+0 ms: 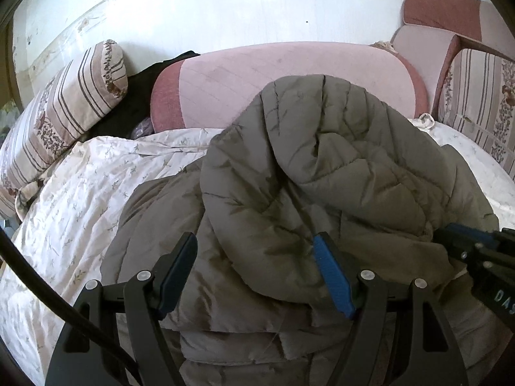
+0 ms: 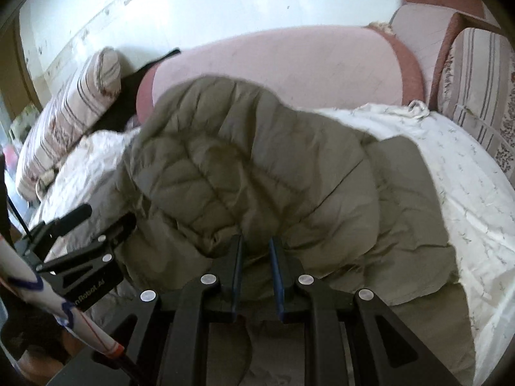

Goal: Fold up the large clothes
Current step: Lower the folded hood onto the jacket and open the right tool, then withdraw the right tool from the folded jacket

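Mid-fold, looks like: the puffy olive quilted jacket (image 1: 322,173) is doubled over on the white floral bedsheet (image 1: 74,199). The left gripper (image 1: 257,270) is held spread wide, nothing pinched; the right gripper (image 2: 256,273) is nearly clenched, fabric grip can't be told. Next, a near edge probably needs grabbing and carrying far.

We see a bed covered by a crumpled white sheet with a faint sprig print (image 1: 80,199). Behind it a long pink bolster with darker rose ends (image 1: 283,77) lies against the pale wall (image 1: 225,6). A striped floral pillow (image 1: 70,109) leans at left beside a black cloth (image 1: 135,96); striped floral cushions (image 1: 476,96) stand at right.
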Available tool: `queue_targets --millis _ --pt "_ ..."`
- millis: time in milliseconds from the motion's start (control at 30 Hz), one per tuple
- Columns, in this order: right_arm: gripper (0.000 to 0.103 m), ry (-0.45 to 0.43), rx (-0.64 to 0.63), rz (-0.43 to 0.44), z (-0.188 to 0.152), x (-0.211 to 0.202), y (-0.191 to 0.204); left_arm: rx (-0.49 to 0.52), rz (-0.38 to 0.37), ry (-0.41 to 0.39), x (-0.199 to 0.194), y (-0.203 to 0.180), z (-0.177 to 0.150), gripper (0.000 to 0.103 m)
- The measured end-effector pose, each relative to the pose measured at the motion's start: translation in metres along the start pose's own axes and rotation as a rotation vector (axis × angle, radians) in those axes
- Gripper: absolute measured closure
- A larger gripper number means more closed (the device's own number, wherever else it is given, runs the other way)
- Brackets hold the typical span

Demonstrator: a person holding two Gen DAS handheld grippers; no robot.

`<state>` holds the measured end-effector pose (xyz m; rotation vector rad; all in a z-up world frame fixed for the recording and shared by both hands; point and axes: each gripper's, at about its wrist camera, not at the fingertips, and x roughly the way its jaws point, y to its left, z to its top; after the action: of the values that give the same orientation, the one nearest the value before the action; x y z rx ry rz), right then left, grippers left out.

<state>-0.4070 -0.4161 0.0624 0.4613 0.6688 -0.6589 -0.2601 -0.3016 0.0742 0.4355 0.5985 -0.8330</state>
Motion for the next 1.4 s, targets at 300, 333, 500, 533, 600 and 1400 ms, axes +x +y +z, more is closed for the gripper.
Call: queue_targets --millis 300,333,500,533,600,1400 --pt "0.082 0.076 -0.002 -0.014 -0.008 0.017 -0.004 0.001 -0.009 0.039 0.012 -0.003 -0.006 0.029" --pt "0.082 0.078 -0.003 -0.015 -0.008 0.017 -0.003 0.000 -0.009 0.043 0.014 -0.003 -0.005 0.029" --pt "0.081 0.086 -0.006 -0.016 -0.010 0.019 -0.005 0.007 -0.001 0.052 0.018 -0.004 -0.007 0.028" --pt "0.081 0.087 -0.007 -0.017 -0.010 0.019 -0.005 0.008 0.001 0.053 0.019 -0.004 -0.007 0.028" --pt "0.081 0.088 -0.008 -0.018 -0.010 0.019 -0.005 0.012 0.004 0.054 0.020 -0.004 -0.008 0.027" --pt "0.078 0.045 0.078 -0.127 0.008 0.016 -0.043 0.024 0.020 0.058 0.024 -0.007 -0.011 0.023"
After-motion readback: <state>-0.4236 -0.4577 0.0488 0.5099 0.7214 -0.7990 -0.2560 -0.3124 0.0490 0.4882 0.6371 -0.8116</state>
